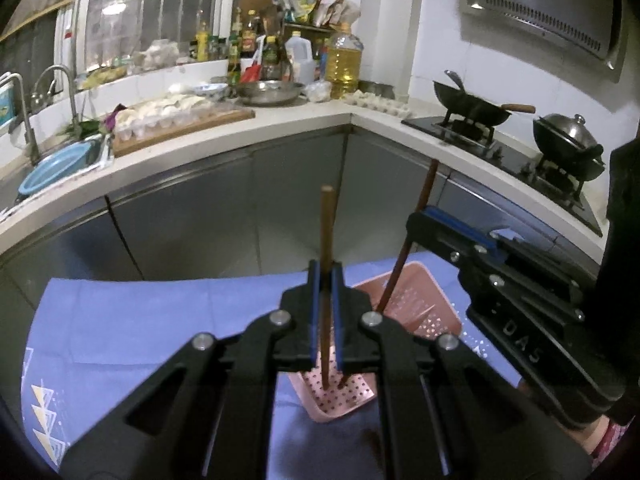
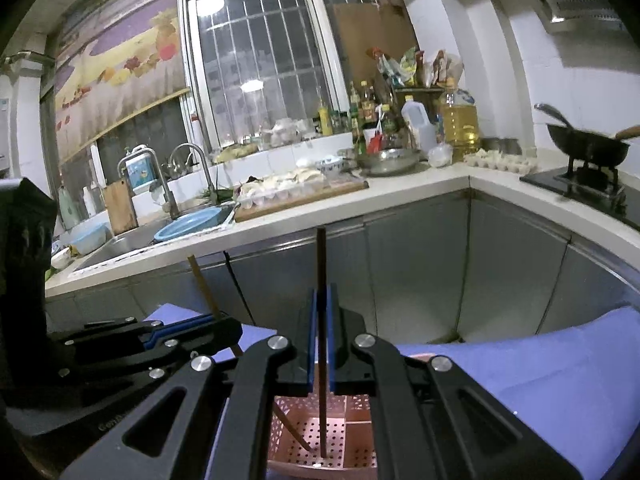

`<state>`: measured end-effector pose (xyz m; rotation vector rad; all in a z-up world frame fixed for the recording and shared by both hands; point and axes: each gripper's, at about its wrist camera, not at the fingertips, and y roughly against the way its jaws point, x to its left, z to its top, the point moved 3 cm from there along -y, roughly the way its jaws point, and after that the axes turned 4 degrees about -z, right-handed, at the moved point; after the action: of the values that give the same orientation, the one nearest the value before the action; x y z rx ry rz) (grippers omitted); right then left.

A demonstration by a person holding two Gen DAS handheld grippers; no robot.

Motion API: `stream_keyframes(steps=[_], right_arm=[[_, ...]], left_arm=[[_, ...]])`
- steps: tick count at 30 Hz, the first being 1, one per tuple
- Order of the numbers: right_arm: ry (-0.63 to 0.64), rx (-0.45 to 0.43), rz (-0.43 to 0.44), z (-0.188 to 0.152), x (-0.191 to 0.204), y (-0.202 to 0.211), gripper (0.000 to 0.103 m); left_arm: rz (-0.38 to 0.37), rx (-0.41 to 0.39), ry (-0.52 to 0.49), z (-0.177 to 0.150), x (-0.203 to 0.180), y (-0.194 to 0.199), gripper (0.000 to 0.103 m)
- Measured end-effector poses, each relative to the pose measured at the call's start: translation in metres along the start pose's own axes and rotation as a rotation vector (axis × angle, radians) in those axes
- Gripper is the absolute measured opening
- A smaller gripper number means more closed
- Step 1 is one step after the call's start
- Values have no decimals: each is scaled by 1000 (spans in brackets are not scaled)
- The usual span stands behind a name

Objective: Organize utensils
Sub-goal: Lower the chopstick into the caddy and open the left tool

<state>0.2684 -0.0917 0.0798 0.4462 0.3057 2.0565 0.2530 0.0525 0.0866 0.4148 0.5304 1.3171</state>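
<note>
Two chopsticks counted, one per tool. The left hand-held gripper (image 1: 325, 316) has its blue pads pinching the lighter brown chopstick (image 1: 326, 240) about mid-length; the stick stands near upright, its lower tip down inside the pink perforated basket (image 1: 416, 280). The right hand-held gripper (image 2: 321, 340) is likewise clamped on the darker chopstick (image 2: 321, 280), also upright, tip at or just above the basket floor; contact cannot be confirmed.

In the left wrist view the right tool sits at 3 o'clock, its stick leaning toward 1 o'clock. In the right wrist view the left tool lies at 9 o'clock.

One basket counted, resting on the blue cloth (image 1: 160, 312) over the desk.

Handling assessment: the sticks appear light, stiff and thin, with a smooth finish likely to slip or pivot between flat pads. A mid-length hold, as present, seems soundest. The basket looks light and liable to shift if a tip drags.
</note>
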Motion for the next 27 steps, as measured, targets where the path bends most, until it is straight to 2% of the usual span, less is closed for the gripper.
stream_keyframes(steps=[12,13,16,18,20,22,23,27], right_arm=[[-29,5,5,0,-2,7,6],[-25,4,6,1,-2,8,6],[-11,-5,10,2,2,15,7],[0,-13,15,5,5,21,9],[6,-27,13,7,8,27,18],[8,-53,12,11,10,36,37],[9,-74,9,12,11,42,50],[22,-166,3,16,17,73,54]], left_arm=[[56,6,-3,-7,4,2,5],[62,7,-2,-8,3,3,9],[82,-1,8,-9,5,7,40],[95,-19,3,-8,5,13,41],[99,-29,0,-9,5,18,41],[106,-42,-1,-9,4,25,41],[111,-54,-2,-9,4,31,41],[113,-92,8,-13,2,51,41]])
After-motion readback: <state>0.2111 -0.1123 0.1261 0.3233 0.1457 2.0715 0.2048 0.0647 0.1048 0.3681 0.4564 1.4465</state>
